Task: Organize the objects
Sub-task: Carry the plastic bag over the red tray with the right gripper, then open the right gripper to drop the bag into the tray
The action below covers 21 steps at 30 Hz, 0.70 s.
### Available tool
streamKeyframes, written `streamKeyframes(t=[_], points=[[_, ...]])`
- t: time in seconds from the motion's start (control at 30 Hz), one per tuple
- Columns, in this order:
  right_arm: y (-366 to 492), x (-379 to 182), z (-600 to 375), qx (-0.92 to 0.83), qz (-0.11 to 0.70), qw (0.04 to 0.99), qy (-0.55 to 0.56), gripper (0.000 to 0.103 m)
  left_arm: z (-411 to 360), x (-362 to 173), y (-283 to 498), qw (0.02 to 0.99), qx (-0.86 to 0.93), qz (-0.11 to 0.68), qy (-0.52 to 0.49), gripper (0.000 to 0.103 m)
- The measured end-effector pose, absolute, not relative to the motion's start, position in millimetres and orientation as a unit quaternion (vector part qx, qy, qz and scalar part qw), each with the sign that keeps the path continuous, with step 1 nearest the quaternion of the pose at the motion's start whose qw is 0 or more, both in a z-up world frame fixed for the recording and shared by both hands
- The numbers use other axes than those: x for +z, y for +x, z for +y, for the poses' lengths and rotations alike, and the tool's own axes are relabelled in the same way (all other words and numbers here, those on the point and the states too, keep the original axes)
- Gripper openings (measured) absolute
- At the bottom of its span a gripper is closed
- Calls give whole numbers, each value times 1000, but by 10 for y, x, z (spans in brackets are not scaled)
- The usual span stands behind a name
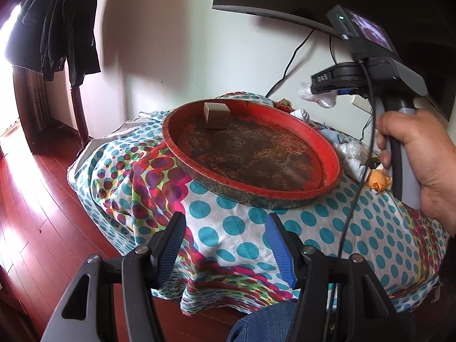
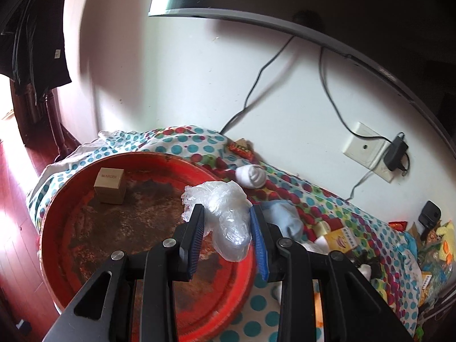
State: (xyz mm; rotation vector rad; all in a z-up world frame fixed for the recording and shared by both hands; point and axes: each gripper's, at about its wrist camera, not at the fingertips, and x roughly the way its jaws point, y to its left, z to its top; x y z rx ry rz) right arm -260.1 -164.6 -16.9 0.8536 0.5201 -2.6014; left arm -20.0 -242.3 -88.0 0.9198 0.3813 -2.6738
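Observation:
A round red tray (image 1: 332, 156) (image 2: 51, 228) with a worn, rusty floor lies on the dotted cloth. A small cardboard box (image 1: 216, 115) (image 2: 109, 185) stands in its far part. My right gripper (image 2: 226, 209) is shut on a crumpled clear plastic bag (image 2: 228, 213) and holds it above the tray's right rim. In the left wrist view that bag (image 1: 320, 97) hangs under the right gripper's body, high at the right. My left gripper (image 1: 226, 221) is open over the cloth in front of the tray, with nothing between its fingers.
Right of the tray lie a white sock roll (image 2: 253, 175), a blue cloth (image 2: 285, 219), an orange toy (image 1: 377, 182) and several packets (image 2: 339, 239). A wall socket with a charger (image 2: 394, 154) and cables sit behind. A monitor (image 2: 313, 0) hangs overhead. Wooden floor (image 1: 34, 199) lies left.

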Motion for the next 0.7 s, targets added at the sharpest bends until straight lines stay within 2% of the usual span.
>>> streamKeyframes(t=[0.17, 0.7], points=[[-2733, -290, -1952, -910, 194, 195, 310, 30, -2451, -920, -237, 140, -926, 133, 325, 60], [-3328, -791, -2534, -883, 199, 217, 366, 30, -2756, -1120, -312, 139, -901, 203, 358, 60]])
